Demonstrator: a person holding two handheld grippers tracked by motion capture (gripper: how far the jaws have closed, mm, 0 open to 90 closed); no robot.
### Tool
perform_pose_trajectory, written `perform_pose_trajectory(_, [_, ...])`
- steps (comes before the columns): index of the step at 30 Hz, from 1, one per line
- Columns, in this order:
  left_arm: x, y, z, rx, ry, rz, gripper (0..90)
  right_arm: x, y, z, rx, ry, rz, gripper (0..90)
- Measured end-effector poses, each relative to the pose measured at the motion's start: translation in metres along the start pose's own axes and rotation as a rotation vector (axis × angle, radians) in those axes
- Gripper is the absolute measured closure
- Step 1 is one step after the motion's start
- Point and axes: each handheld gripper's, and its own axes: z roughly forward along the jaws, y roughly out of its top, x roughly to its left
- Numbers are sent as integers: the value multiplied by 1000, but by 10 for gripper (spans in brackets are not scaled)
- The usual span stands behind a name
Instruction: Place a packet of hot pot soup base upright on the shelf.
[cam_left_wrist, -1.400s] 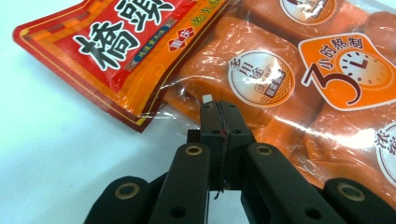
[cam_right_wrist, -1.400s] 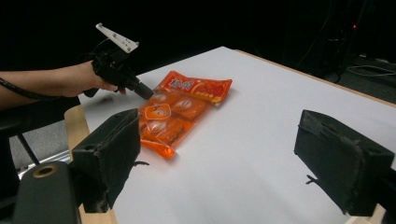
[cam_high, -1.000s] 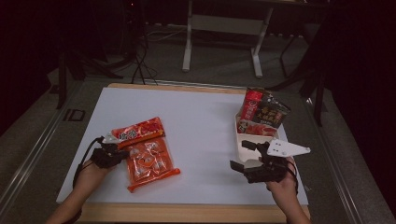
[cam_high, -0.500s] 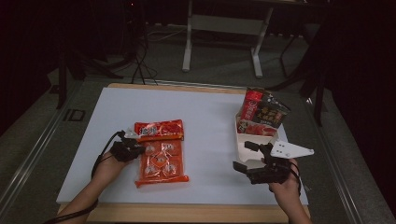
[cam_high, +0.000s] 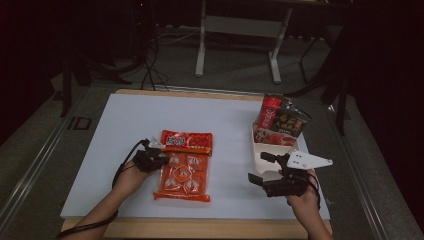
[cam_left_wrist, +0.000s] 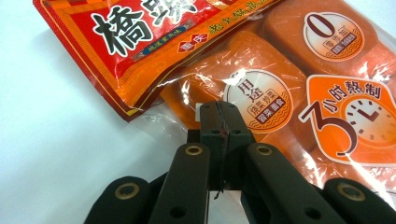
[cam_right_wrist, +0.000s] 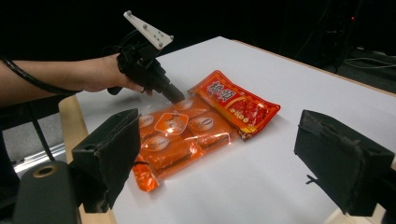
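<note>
High view, change: the orange packet (cam_high: 183, 167) has slid from the desk's 8 o'clock area toward 6 o'clock and turned, so its red header now lies square at the far end; the left gripper (cam_high: 152, 159) has come along with it, and the right gripper (cam_high: 268, 175) has barely shifted.
High view, desk: the white desk (cam_high: 120, 125) carries the packet near its front middle; a white tray (cam_high: 266, 151) with red and dark snack bags (cam_high: 280, 122) sits toward 3 o'clock.
High view, right gripper: held at the tray's near end, jaws spread.
Left gripper view, jaws: pressed together on the clear edge of the packet, at the 9 o'clock side of its orange blocks.
Left gripper view, writing: large white Chinese characters on the red header; "0" in one white disc; "3" beside a clock drawing with more characters.
Right gripper view: jaws wide apart with nothing between them; beyond them the packet lies flat, the left gripper pinching its edge at 11 o'clock.
</note>
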Motion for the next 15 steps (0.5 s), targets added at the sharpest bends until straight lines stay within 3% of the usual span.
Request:
perform_pose_trajectory(7, [-15,11,10,-7,-24,28,899,-2,-1,-4,-10,-18,-3,143])
perform_pose_trajectory(15, [-13,8,11,-34,-47,28,899,-1,-2,-4,-13,-20,-10,143])
